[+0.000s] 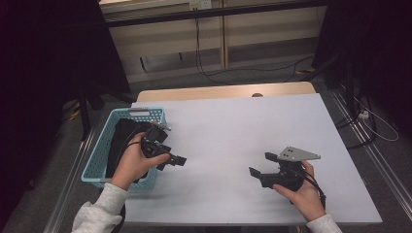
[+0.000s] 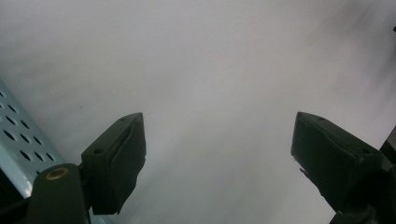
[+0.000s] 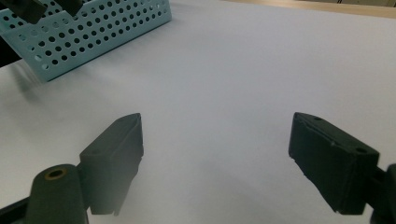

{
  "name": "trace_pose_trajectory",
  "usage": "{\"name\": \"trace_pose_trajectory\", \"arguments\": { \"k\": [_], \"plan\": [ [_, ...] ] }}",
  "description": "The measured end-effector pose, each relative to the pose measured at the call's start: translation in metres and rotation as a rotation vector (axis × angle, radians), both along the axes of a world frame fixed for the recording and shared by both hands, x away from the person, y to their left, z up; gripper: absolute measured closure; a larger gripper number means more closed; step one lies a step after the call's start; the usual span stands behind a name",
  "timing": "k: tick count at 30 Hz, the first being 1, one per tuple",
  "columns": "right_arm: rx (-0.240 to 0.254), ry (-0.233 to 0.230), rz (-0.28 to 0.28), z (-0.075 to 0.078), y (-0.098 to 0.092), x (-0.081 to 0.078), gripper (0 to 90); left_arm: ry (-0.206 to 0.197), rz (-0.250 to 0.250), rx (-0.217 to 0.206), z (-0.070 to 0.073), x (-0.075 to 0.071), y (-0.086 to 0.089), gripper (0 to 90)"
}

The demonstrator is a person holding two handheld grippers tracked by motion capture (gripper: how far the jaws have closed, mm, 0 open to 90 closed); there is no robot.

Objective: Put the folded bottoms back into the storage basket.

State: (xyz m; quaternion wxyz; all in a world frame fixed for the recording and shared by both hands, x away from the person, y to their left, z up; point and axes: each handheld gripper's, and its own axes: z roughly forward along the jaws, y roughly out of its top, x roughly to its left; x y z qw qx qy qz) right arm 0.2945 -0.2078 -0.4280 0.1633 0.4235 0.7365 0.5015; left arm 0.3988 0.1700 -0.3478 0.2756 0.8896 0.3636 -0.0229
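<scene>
Nearest, the right hand-held gripper (image 1: 262,166) is hovering low over the bare white tabletop (image 1: 233,131), jaws spread and pinching nothing, probably waiting its turn. Farther left, the left hand-held gripper (image 1: 176,158) is sitting just beside the blue basket (image 1: 95,160), jaws likewise spread and empty, seemingly readying to reach for the dark cloth (image 1: 121,136) bundled inside.

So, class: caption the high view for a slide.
Two hand-held open grippers, left gripper by a blue basket, right gripper over the white table.
</scene>
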Motion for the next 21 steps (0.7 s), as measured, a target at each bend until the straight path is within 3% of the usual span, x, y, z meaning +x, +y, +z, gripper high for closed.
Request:
{"name": "trace_pose_trajectory", "arguments": {
  "k": [21],
  "plan": [
    [-0.033,0.022,-0.004,-0.003,-0.016,-0.005,17.7,0.001,-0.009,-0.046,-0.021,-0.013,-0.006,16.0]
  ]
}}
